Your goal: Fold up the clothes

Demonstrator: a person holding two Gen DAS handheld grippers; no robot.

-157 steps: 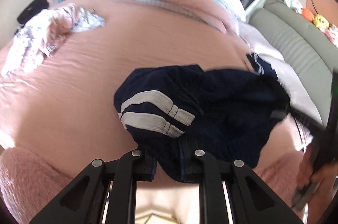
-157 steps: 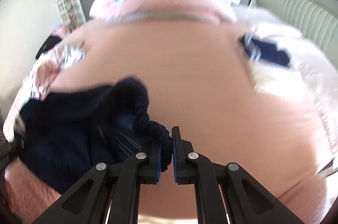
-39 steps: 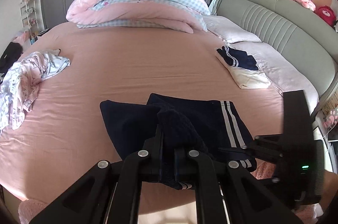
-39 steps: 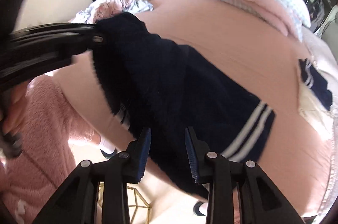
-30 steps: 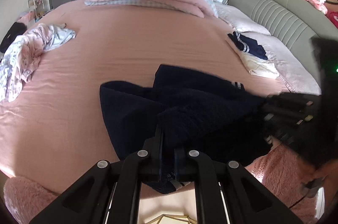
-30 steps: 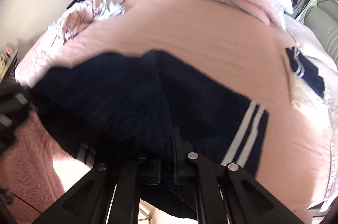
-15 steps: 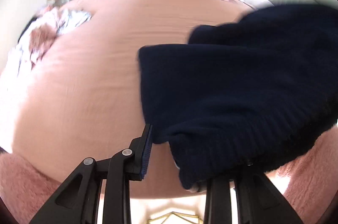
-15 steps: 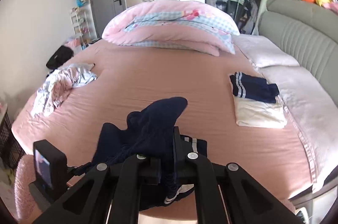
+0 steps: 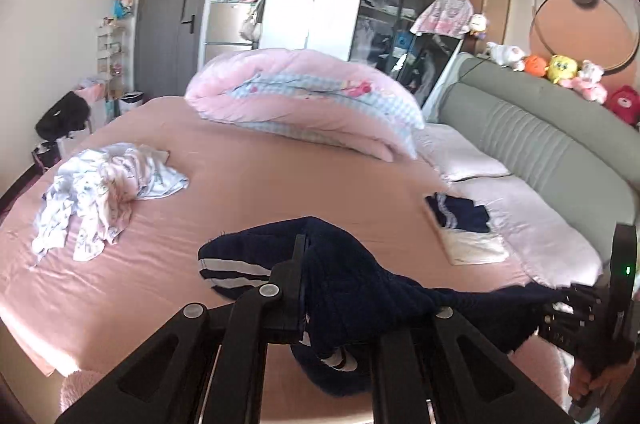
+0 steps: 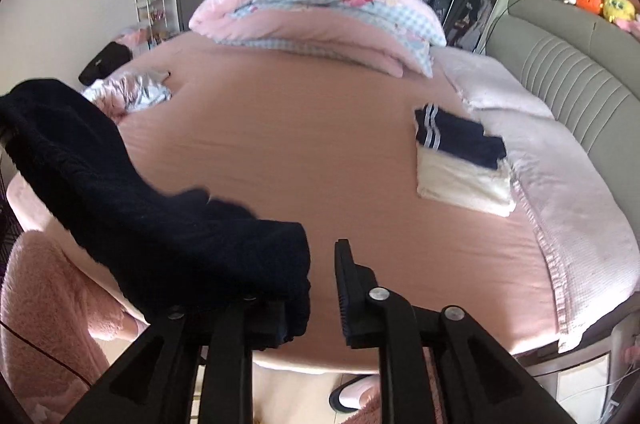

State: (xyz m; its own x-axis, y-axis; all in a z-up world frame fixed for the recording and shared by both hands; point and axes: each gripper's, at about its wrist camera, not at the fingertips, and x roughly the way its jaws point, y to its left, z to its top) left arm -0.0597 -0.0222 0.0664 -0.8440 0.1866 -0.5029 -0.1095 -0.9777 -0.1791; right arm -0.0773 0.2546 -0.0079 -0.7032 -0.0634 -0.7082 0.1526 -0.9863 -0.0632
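Observation:
A navy knit garment with white stripes (image 9: 360, 288) hangs in the air over the near edge of the pink bed (image 9: 260, 192), stretched between both grippers. My left gripper (image 9: 360, 288) has its jaws apart and the cloth drapes over its right finger, hiding that tip. In the right wrist view the same navy garment (image 10: 160, 224) drapes over the left finger of my right gripper (image 10: 320, 284), whose jaws stand open. The right gripper also shows at the far right of the left wrist view (image 9: 592, 316).
A folded navy and white stack (image 10: 460, 152) lies at the right of the bed by a pale blanket (image 10: 560, 184). A crumpled light floral pile (image 9: 104, 192) lies at the left. A rolled pink duvet (image 9: 304, 96) sits at the back, a grey headboard (image 9: 540, 136) at the right.
Both grippers rose and pulled apart, lifting the navy garment off the bed and stretching it out. The right gripper's jaws opened; the left stayed open with cloth draped over it.

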